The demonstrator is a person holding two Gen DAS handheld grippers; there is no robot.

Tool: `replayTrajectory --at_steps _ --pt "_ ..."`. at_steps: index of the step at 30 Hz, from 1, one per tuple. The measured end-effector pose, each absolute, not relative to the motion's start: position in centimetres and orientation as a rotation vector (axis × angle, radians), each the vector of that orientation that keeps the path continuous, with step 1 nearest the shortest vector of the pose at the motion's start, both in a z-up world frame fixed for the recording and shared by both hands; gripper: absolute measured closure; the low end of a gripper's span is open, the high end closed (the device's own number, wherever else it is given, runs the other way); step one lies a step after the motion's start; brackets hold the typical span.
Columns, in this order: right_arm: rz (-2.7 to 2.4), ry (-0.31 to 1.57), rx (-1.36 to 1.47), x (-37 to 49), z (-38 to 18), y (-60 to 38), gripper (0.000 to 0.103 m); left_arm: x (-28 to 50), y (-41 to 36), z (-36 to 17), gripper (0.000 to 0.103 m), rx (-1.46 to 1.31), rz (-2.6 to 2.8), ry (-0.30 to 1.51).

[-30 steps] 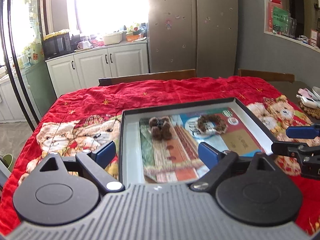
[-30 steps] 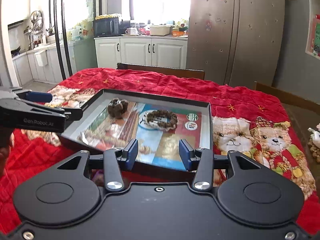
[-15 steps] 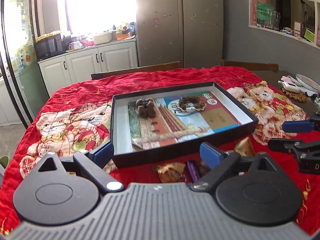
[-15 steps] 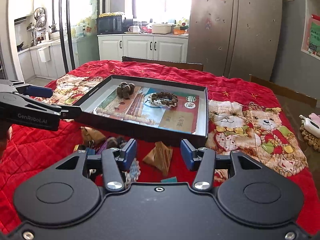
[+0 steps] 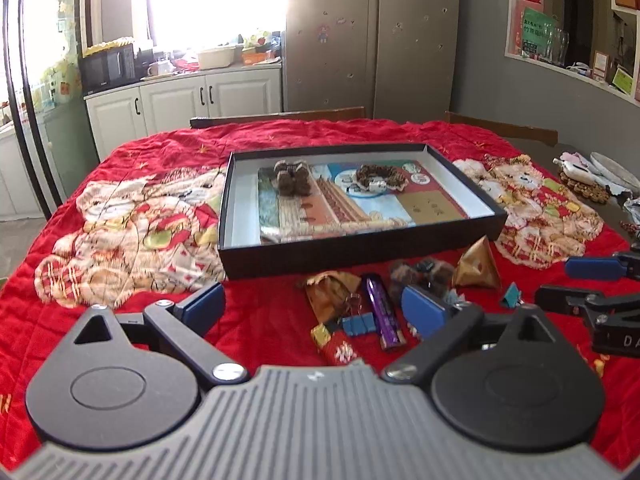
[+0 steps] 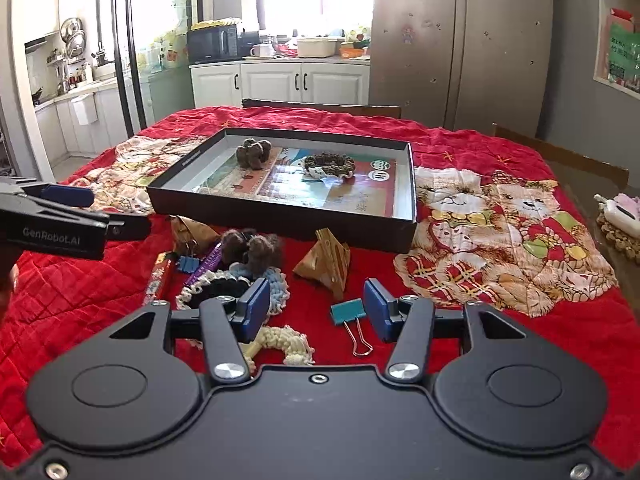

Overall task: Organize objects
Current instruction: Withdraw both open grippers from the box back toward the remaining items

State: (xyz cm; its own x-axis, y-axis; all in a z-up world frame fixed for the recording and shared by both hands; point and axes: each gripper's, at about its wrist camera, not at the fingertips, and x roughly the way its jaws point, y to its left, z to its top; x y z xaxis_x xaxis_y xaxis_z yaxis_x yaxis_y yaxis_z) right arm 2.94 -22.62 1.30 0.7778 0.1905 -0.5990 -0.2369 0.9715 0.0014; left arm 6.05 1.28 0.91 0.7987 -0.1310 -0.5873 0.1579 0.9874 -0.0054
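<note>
Both grippers have drawn back from the black box (image 6: 288, 216), baring a clutter of small things on the red-covered desk (image 6: 460, 304). Right gripper (image 6: 316, 308): fingers have just been opening, nothing between them, teal clip (image 6: 347, 312) just below. Left gripper (image 5: 316, 308): fingers spread, empty.

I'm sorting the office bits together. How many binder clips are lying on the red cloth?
2. A teal binder clip lies right in front of the right gripper; a blue binder clip sits left in the pile, beside the purple bar. More may be hidden under the pile.
</note>
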Motion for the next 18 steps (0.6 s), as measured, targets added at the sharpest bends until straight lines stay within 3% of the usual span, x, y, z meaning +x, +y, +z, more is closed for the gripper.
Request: replayTrajectory --at_steps 18 --pt "0.228 0.655 -0.078 2.5 -1.4 -22.3 0.053 5.3 1.0 -2.4 0.004 0.043 -0.141 0.701"
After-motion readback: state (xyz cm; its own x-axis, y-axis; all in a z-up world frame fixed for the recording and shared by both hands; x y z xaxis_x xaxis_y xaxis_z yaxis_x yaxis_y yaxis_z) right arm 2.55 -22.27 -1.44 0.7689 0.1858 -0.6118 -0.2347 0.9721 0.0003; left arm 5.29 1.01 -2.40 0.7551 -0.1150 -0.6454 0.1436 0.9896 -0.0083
